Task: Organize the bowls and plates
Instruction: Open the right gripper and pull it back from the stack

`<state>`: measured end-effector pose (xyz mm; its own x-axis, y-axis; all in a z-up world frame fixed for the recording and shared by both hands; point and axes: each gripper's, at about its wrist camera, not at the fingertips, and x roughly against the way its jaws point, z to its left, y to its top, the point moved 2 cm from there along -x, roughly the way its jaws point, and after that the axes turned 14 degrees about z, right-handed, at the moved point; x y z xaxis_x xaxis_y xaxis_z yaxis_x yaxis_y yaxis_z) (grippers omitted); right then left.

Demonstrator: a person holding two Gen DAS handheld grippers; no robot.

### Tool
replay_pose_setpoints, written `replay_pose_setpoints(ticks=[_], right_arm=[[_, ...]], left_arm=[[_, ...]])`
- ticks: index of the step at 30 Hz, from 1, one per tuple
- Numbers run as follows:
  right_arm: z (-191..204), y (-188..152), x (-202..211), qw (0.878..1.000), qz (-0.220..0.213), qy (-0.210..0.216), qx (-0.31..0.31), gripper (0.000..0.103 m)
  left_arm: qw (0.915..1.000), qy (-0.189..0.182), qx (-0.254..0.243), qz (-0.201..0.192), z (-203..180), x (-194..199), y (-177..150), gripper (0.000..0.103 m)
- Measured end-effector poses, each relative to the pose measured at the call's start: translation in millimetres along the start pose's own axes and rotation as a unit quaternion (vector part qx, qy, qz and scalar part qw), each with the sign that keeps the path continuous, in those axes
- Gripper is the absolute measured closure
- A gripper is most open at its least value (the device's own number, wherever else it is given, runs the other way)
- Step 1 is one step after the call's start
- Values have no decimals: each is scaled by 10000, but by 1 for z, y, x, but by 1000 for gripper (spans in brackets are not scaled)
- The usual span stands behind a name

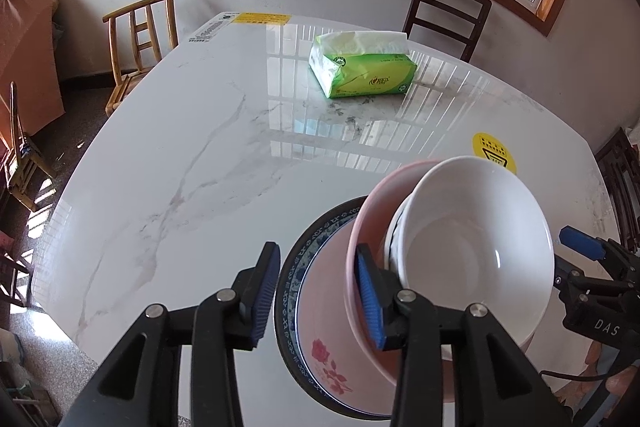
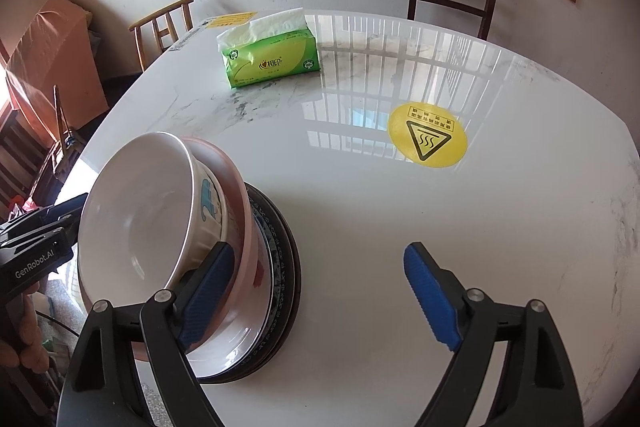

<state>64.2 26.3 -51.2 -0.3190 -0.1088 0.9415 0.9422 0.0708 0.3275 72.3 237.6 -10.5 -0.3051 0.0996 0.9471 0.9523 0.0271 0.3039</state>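
White bowl [image 1: 476, 227] sits nested in pink bowl [image 1: 362, 227], lower right of the left-wrist frame; both rest on a rose-printed plate [image 1: 324, 339], itself on a blue-rimmed plate [image 1: 298, 255]. Stack stands near the marble table's [image 1: 180, 147] front edge. In the right-wrist view the white bowl [image 2: 132, 227] appears tipped, not seated level, though the fisheye may exaggerate this.

Left gripper [image 1: 318, 301]: jaws spread, nothing pinched; one pad lies just beside the pink rim. Right gripper [image 2: 320, 303]: jaws wide apart, nothing between them; its left pad is close against the stack.

Risk, judged: withdrawing either pad sideways could catch a rim and slide or topple the bowls off the table edge. Tissue pack [image 1: 362, 65] and yellow sticker [image 2: 427, 135] are well apart, upper frame.
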Motion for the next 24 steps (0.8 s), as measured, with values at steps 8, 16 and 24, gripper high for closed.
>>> replay_pose_setpoints(ticks=[8, 16, 24], right_arm=[[2, -6, 15, 9996, -251, 57, 100, 12], [2, -20, 24, 9986, -472, 161, 175, 12], [11, -73, 35, 9927, -1144, -215, 324, 1]], left_arm=[[9996, 37, 25, -292, -2, 22, -1, 58], [9978, 237, -54, -616, -13, 45, -21, 57], [9928, 484, -71, -1092, -27, 63, -69, 49]])
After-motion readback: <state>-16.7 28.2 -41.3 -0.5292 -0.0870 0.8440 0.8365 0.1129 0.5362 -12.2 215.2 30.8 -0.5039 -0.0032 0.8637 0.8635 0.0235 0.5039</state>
